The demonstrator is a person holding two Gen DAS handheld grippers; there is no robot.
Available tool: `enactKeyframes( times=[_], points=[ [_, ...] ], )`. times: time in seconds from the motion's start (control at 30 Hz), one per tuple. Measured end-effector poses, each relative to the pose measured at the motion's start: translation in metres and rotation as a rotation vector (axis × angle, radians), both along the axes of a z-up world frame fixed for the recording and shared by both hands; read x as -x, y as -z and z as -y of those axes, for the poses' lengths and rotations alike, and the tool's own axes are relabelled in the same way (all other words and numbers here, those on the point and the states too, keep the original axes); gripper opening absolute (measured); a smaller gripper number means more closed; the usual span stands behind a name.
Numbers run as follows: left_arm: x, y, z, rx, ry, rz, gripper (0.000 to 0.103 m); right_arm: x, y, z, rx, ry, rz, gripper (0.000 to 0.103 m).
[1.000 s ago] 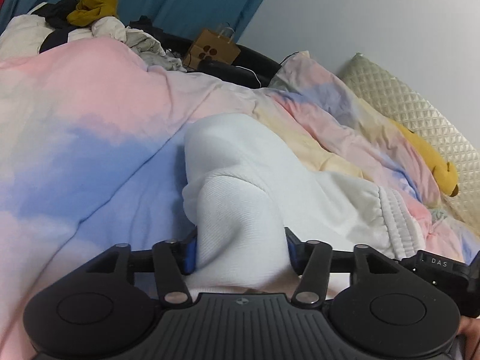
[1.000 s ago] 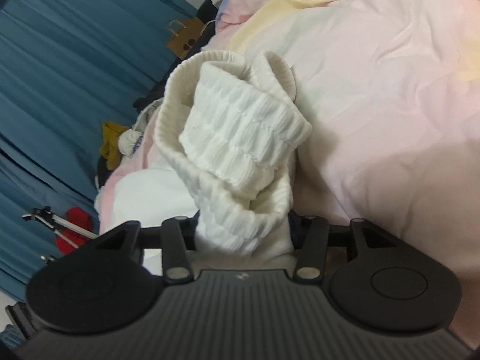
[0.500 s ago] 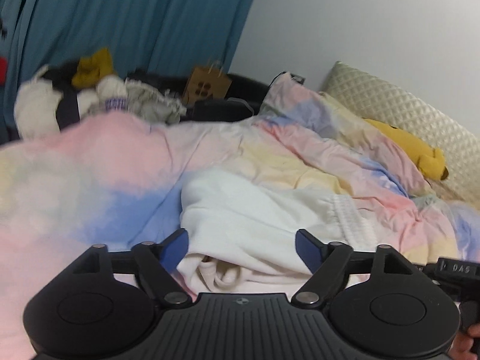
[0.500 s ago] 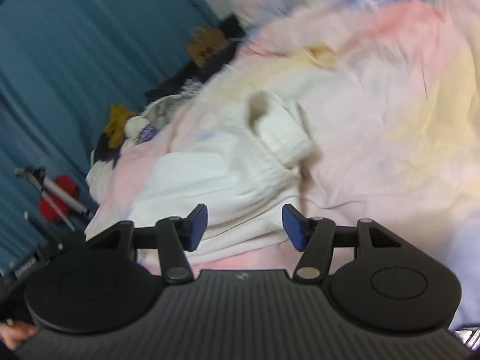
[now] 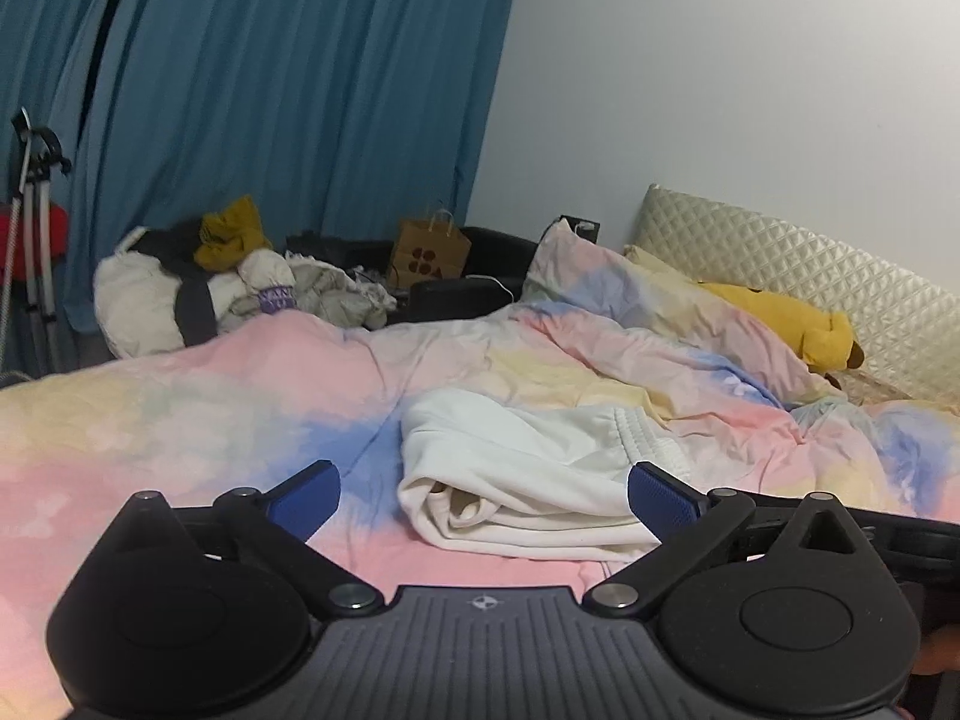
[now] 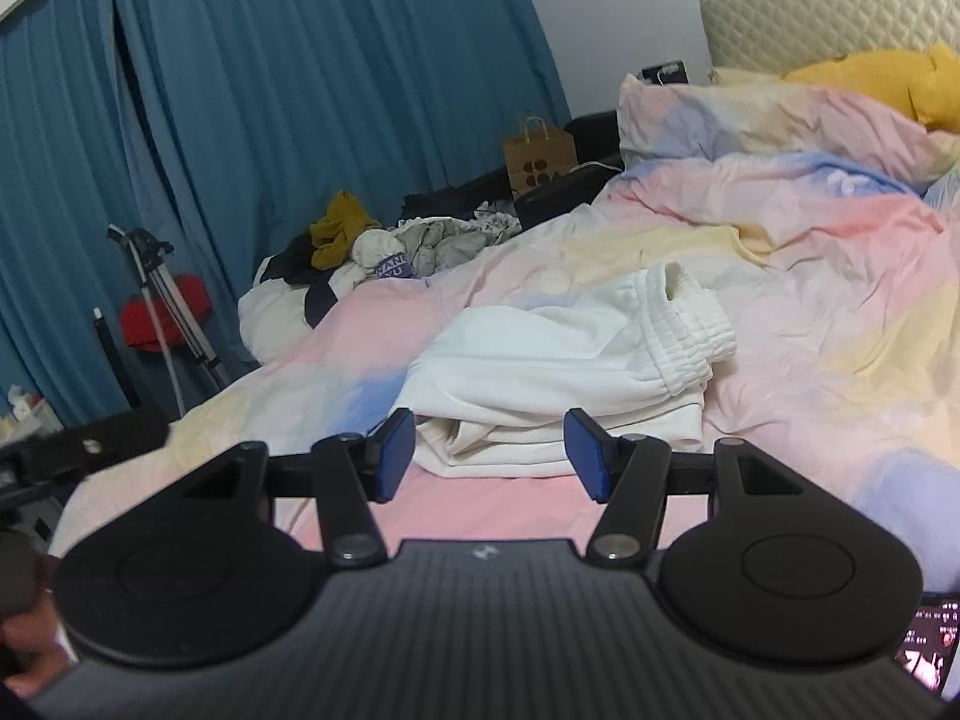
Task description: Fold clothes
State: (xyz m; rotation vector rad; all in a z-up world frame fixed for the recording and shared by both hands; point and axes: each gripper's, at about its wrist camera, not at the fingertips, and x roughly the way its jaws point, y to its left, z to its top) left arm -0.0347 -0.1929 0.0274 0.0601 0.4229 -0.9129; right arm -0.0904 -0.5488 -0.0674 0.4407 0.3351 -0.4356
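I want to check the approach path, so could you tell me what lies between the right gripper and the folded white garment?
Only bare duvet: in the right wrist view, the open right gripper faces the white garment directly.

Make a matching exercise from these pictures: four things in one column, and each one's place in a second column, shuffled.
Things:
1. white garment
2. yellow plush toy
3. brown paper bag
4. tripod

Places:
A. against the quilted headboard
B. standing before the blue curtain, far left
C. folded on the pastel duvet, just ahead of both open grippers
D. beyond the bed, beside the black furniture near the wall

Pairs: 1-C, 2-A, 3-D, 4-B
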Motion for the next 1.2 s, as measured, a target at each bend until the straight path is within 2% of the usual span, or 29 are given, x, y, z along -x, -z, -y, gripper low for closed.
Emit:
enactKeyframes(
  times=[0.1, 0.17, 0.27, 0.37, 0.47, 1.0, 1.2],
  points=[
    [0.014, -0.010, -0.018, -0.005, -0.016, 0.022, 0.103, 0.000, 0.001, -0.013, 0.020, 0.016, -0.005, 0.059],
    [0.023, -0.015, -0.029, -0.011, -0.027, 0.044, 0.103, -0.002, 0.002, -0.020, 0.028, 0.028, -0.019, 0.066],
    [0.033, -0.013, -0.041, -0.029, -0.048, 0.082, 0.103, -0.001, 0.000, -0.031, 0.040, 0.022, -0.017, 0.067],
    [0.040, -0.006, -0.049, -0.032, -0.067, 0.086, 0.103, 0.000, -0.003, -0.042, 0.076, 0.018, -0.016, 0.068],
    [0.039, -0.003, -0.056, -0.031, -0.080, 0.074, 0.103, -0.001, -0.002, -0.046, 0.091, 0.016, -0.019, 0.103],
    [0.025, -0.001, -0.076, 0.015, -0.140, 0.046, 0.103, -0.009, 0.010, -0.057, 0.149, 0.020, -0.049, 0.103],
    [0.024, 0.002, -0.071, -0.015, -0.138, 0.059, 0.103, -0.011, 0.010, -0.060, 0.167, 0.027, -0.053, 0.103]
  ],
)
